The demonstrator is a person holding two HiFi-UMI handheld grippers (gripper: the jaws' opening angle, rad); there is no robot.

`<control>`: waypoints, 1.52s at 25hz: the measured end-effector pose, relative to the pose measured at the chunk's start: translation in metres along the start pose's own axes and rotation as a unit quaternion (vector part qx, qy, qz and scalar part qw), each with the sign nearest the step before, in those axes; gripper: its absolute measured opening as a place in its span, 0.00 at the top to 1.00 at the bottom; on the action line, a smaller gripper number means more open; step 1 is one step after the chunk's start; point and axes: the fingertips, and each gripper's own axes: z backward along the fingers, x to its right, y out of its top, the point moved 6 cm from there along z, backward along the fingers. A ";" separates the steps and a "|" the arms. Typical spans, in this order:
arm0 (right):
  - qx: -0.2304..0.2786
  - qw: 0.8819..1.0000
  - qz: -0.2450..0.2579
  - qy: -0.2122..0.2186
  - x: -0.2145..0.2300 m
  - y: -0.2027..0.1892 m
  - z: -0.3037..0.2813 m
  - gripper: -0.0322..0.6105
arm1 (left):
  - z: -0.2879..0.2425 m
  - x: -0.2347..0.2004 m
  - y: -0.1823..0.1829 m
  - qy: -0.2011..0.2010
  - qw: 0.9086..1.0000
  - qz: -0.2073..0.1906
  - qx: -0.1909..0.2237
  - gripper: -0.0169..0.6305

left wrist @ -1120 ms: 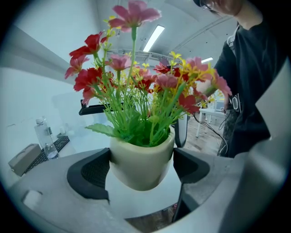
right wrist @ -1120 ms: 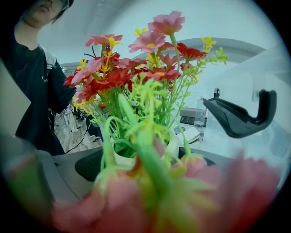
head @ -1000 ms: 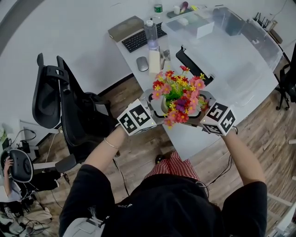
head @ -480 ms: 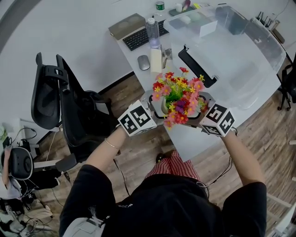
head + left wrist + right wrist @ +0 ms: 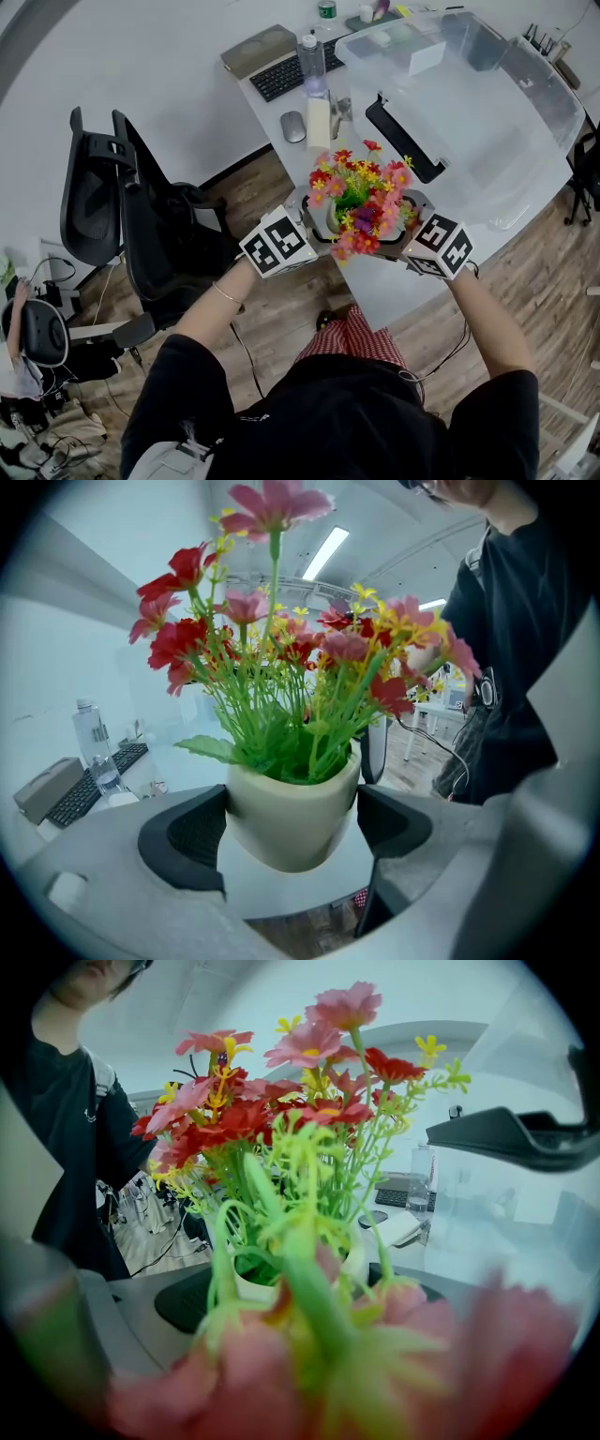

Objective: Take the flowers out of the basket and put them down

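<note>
Both sets of jaws are on the one pot point(image 5: 291, 803); the left gripper point(image 5: 292, 834) has its pads pressed to the pot's two sides; the right gripper point(image 5: 295, 1293) comes at it from the opposite side, its jaws set either side of the same white pot and, as far as I can read past the blurred blooms against its camera, closed on it too; the flowers point(image 5: 361, 195) stand upright above them.

Little has changed over the last second; the pot has stayed clamped and level, outside the basket point(image 5: 487, 122) on its near side, and has only eased a touch further from the basket toward me.

So I judge the first half done; the flowers are out of the basket and hang in the air just outside its near wall, over the strip of desk point(image 5: 384, 281) that juts out from under the basket; the pot's underside looks free of any support.

What is left is the setting down; the small drift reads to me as a move toward a bare patch of desk beside the basket; with two grips on one small pot I must lower both hands together or it will tip.
</note>
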 end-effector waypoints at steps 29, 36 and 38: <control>-0.014 1.000 -0.015 0.010 0.013 -0.016 -0.029 0.25 | -0.010 -0.016 -0.030 -0.010 1.000 0.016 -0.011 0.31; -0.019 1.000 -0.018 0.012 0.017 -0.021 -0.034 0.25 | -0.015 -0.018 -0.036 -0.011 1.000 0.022 -0.014 0.31; -0.019 1.000 -0.018 0.014 0.017 -0.022 -0.036 0.25 | -0.016 -0.018 -0.038 -0.011 1.000 0.024 -0.015 0.31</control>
